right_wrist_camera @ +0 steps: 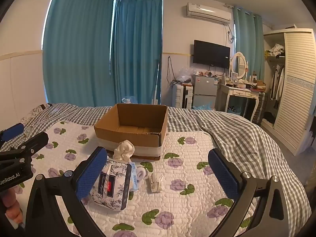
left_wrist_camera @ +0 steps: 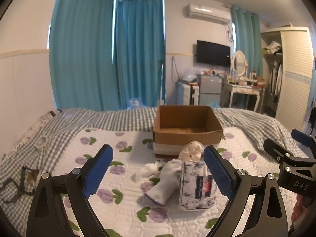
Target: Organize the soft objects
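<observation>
An open cardboard box (left_wrist_camera: 187,126) (right_wrist_camera: 134,124) stands on the floral quilt, empty as far as I see. In front of it lie a floral tissue pack (left_wrist_camera: 196,185) (right_wrist_camera: 111,185), a cream scrunchie (left_wrist_camera: 191,151) (right_wrist_camera: 124,150), a white sock (left_wrist_camera: 164,179), crumpled white tissue (left_wrist_camera: 151,168) and a small pale folded item (right_wrist_camera: 156,181). My left gripper (left_wrist_camera: 158,174) is open above the sock and tissue pack. My right gripper (right_wrist_camera: 158,176) is open, its left finger (right_wrist_camera: 90,173) beside the tissue pack. Neither holds anything.
The floral quilt (left_wrist_camera: 118,177) (right_wrist_camera: 187,177) lies on a grey checked bedspread (left_wrist_camera: 122,118) (right_wrist_camera: 237,130). A tape roll (left_wrist_camera: 41,141) and a dark frame-like object (left_wrist_camera: 17,183) lie at the bed's left. A fridge, dresser and wardrobe stand beyond the bed.
</observation>
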{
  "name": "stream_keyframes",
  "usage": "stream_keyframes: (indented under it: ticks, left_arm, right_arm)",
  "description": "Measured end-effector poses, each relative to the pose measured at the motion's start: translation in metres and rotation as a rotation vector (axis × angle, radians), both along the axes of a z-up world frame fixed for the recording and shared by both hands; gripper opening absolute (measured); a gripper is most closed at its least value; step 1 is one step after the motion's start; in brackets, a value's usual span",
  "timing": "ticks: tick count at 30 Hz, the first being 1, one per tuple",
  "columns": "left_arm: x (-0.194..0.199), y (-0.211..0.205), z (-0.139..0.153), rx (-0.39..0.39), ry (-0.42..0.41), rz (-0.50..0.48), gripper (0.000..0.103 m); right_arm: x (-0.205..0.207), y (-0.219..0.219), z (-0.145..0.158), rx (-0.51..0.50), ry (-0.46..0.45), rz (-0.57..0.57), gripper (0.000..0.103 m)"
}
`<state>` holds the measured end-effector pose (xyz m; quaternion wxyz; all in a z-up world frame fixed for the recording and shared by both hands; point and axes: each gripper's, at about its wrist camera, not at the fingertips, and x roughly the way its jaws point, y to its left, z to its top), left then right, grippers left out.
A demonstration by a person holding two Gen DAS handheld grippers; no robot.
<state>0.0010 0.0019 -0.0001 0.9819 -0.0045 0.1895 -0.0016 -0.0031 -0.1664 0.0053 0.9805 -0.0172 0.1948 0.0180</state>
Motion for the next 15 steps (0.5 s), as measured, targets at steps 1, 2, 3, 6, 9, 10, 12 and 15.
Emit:
stream_keyframes:
  ticks: [1,2,3,6,9,10,12,15]
  left_arm:
    - [-0.0004,-0.0013,0.0000,0.003,-0.001,0.000,0.095]
    - [0.0008,-0.0024,0.0014,0.004,0.000,0.000,0.095]
    - [0.0012,-0.0025,0.0015,0.005,0.000,0.001,0.095]
    - [0.0025,-0.0028,0.0016,0.008,-0.001,0.002,0.095]
    - [0.0018,-0.0008,0.0054,0.006,0.000,0.000,0.095]
    - [0.0023,-0.0005,0.0058,0.006,0.001,-0.001,0.095]
    - [0.0010,-0.0001,0.0057,0.006,-0.001,-0.001,0.095]
    - [0.0011,-0.0004,0.0058,0.006,-0.002,0.000,0.095]
  right_arm:
    - [0.0002,-0.0003,0.0006,0.000,0.000,0.000,0.103]
    - [0.0004,-0.0007,0.0013,0.001,0.000,0.000,0.103]
    - [0.0006,-0.0010,0.0020,0.001,0.001,0.000,0.103]
    - [-0.0006,0.0011,0.0010,0.003,0.001,0.000,0.103]
    - [0.0001,0.0014,-0.0023,0.002,0.002,0.000,0.103]
    - [-0.0006,0.0011,-0.0027,0.002,0.001,-0.001,0.103]
    - [-0.0013,0.0018,-0.0030,0.003,0.003,0.001,0.103]
    - [-0.0008,0.0028,-0.0025,0.002,0.002,0.000,0.103]
